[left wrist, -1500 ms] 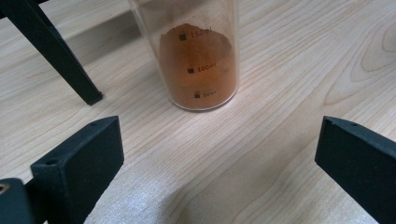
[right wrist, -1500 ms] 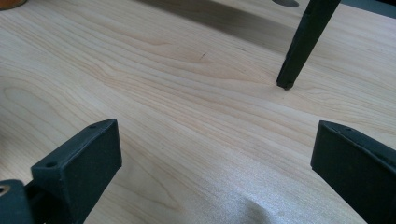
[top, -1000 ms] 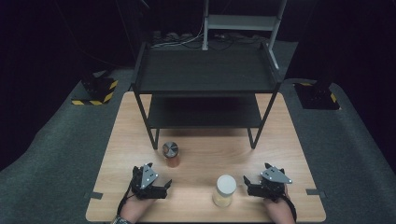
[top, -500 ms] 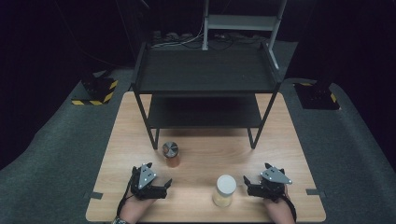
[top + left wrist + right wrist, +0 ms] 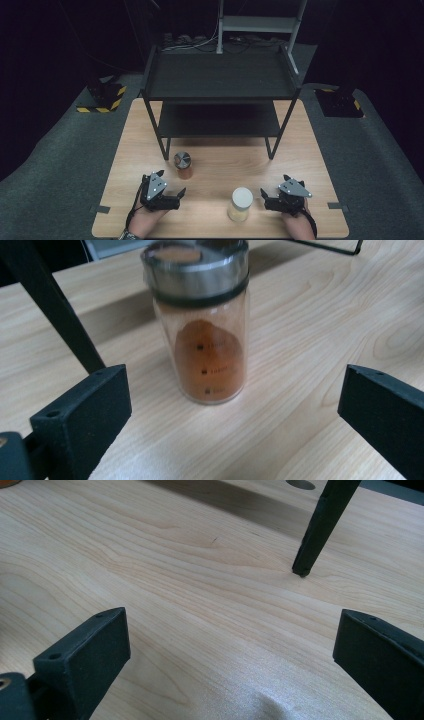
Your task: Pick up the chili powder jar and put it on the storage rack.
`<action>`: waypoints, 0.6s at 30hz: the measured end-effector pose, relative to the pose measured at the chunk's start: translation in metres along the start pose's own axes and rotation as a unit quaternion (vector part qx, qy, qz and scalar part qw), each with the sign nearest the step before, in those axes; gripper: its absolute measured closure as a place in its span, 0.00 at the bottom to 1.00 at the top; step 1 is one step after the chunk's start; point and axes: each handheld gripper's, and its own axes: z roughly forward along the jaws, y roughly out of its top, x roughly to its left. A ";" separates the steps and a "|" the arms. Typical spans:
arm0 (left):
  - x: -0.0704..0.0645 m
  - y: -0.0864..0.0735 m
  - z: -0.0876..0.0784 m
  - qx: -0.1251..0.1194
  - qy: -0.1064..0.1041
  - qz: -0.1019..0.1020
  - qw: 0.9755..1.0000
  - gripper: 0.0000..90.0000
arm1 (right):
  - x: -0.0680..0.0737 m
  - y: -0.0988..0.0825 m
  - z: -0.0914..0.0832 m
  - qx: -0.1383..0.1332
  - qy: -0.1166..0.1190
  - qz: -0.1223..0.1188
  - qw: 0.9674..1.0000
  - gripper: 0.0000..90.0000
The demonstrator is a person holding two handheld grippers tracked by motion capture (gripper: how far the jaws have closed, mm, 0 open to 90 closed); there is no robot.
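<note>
Nothing has really moved since a second ago: both jars stand where they stood and your grippers sit in the same places near the table's front edge.

Your target looks to be the spice jar, glass with a steel cap and reddish powder inside, upright on the wooden table just off the rack's front-left leg. Your left gripper has its jaws spread wide, empty, and the jar lies at about 1 o'clock from it, near but not touching.

The jar is tall and narrow (and glass is slick), so a jaw that clips it off-centre could tip it toward that leg. Close low on the body, below the cap.

Your right gripper is likewise spread and holding nothing, with the white-lidded jar just beside it at 9 o'clock; a careless sweep there would knock it over.
</note>
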 end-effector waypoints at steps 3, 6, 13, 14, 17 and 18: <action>0.001 0.004 0.001 -0.012 -0.004 -0.003 1.000 0.01 | -0.001 0.000 0.000 0.000 0.001 0.001 1.000 0.01; 0.002 0.006 0.002 -0.015 -0.006 -0.003 1.000 0.01 | -0.001 0.000 0.000 0.000 0.001 0.002 1.000 0.01; 0.003 0.011 0.008 -0.019 -0.008 -0.008 1.000 0.01 | -0.001 -0.001 -0.001 -0.003 0.001 0.003 1.000 0.01; 0.003 0.012 0.009 -0.020 -0.008 -0.011 1.000 0.01 | -0.001 -0.002 -0.001 -0.004 0.002 0.004 1.000 0.01; 0.004 0.013 0.012 -0.022 -0.009 -0.012 1.000 0.01 | -0.002 -0.001 -0.001 -0.003 0.003 0.005 1.000 0.01; 0.004 0.014 0.012 -0.021 -0.009 -0.010 1.000 0.01 | -0.002 -0.002 -0.001 -0.004 0.004 0.005 1.000 0.01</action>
